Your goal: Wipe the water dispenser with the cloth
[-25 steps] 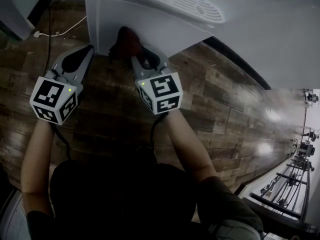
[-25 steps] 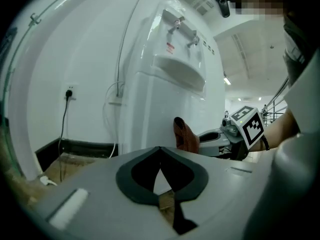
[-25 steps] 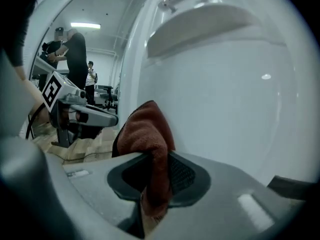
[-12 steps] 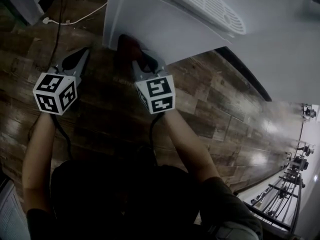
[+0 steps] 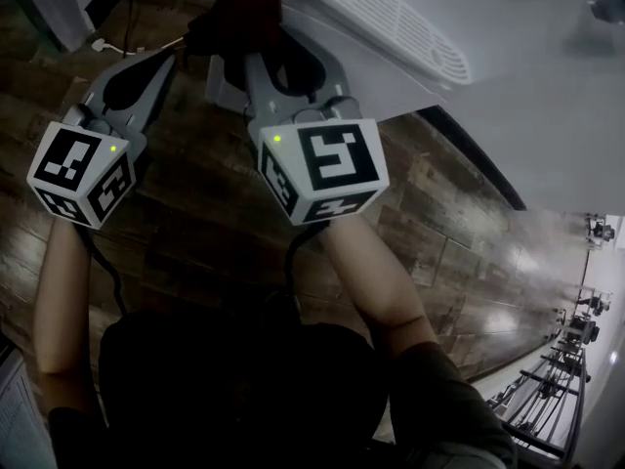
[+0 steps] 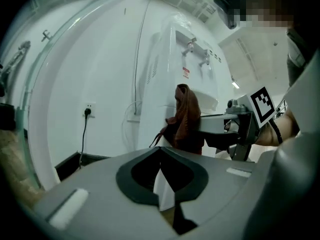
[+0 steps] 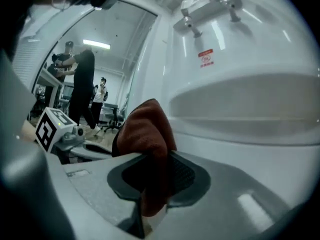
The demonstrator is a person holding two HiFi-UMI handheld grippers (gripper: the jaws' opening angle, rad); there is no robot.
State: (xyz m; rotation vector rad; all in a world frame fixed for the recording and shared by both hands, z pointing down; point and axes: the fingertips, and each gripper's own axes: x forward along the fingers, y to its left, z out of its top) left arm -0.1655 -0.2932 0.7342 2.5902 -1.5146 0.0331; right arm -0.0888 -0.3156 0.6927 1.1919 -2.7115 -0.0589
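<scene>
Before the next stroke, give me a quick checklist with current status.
1. Grip: cloth clamped in the right gripper: ok.
2. The left gripper is shut, empty and apart from the cloth: ok.
3. Cloth pressed against the water dispenser: cannot tell.
4. The taps sit above the cloth, out of its way: ok.
5. Dirt or wet spots left on the dispenser: cannot tell.

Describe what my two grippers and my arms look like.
The left gripper and the right gripper both have light grey plastic bodies, with black pads lining a rounded opening between the jaws. Each ends in a white cube printed with black square markers and carrying a small green light. A black cable runs from each cube. The forearms are bare; dark sleeves start near the elbows.
</scene>
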